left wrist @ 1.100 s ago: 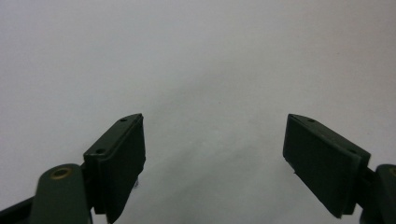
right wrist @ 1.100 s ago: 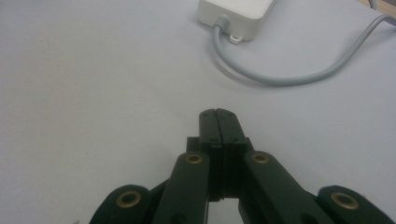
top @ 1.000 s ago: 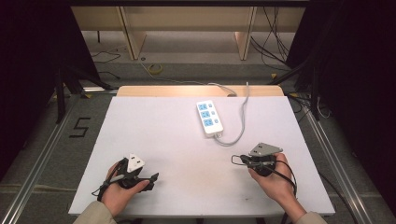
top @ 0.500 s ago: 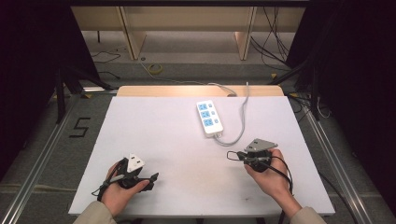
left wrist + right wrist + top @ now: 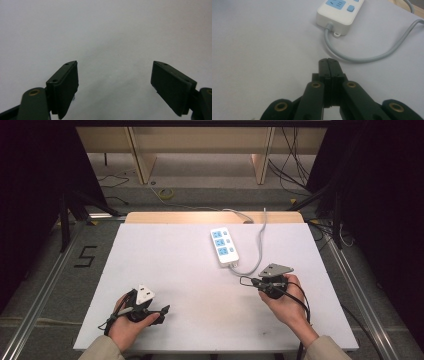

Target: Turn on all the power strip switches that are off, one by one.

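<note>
White table [image 5: 175, 265]: power strip [image 5: 224, 247] lies lengthwise; left gripper [image 5: 113, 87] released, right gripper [image 5: 328, 62] clenched empty.

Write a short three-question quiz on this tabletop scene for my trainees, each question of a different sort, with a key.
1. True or false: the left gripper has its jaws spread apart over bare table.
2. Multiple choice: what lies nearest the right gripper? A) a mug B) the grey cable of the white power strip C) a screwdriver
3. Fill in: the right gripper's jaws are pressed ____ with nothing between them.

Key: 1 true; 2 B; 3 together
</note>
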A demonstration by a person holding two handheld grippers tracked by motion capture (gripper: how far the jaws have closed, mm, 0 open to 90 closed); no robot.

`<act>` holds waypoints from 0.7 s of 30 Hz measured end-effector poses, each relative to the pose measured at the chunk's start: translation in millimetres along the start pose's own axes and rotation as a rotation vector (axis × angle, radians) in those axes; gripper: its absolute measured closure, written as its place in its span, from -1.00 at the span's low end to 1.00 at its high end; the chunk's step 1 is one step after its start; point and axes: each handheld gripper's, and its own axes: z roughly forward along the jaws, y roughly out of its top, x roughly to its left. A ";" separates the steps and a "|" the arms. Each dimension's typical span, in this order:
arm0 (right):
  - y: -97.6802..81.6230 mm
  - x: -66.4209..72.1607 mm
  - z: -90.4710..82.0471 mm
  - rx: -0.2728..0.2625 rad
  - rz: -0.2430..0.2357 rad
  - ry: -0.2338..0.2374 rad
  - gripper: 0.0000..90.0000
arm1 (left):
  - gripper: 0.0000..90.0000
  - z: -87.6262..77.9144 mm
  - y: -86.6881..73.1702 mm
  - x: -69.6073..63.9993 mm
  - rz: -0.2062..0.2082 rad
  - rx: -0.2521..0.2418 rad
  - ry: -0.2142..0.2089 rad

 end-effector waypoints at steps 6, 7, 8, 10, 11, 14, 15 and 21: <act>5.9 -1.6 2.6 0.000 -0.001 -0.001 1.00 | -0.51 0.1 -0.1 0.1 0.003 0.001 0.000; 7.0 -1.7 3.2 -0.001 0.002 -0.002 1.00 | -0.51 0.2 -0.1 0.2 0.003 0.001 0.000; 7.6 -1.9 3.5 0.000 0.001 -0.003 1.00 | -0.51 0.2 -0.2 0.2 0.003 0.001 0.000; 9.5 -2.7 4.8 0.000 0.002 -0.004 1.00 | -0.51 0.2 -0.2 0.2 0.003 0.002 0.000; 10.1 -2.8 5.2 0.001 0.004 -0.004 1.00 | -0.51 0.2 -0.2 0.3 0.004 0.002 0.000; 13.0 -3.7 7.9 0.005 0.005 -0.006 1.00 | -0.51 0.3 -0.3 0.2 0.004 0.003 0.001; 13.0 -3.7 7.9 0.005 0.005 -0.006 1.00 | -0.51 0.2 -0.3 0.2 0.005 0.004 0.001; 17.4 -6.8 13.4 0.014 0.004 -0.012 1.00 | -0.50 0.6 -0.6 0.2 0.004 0.004 0.001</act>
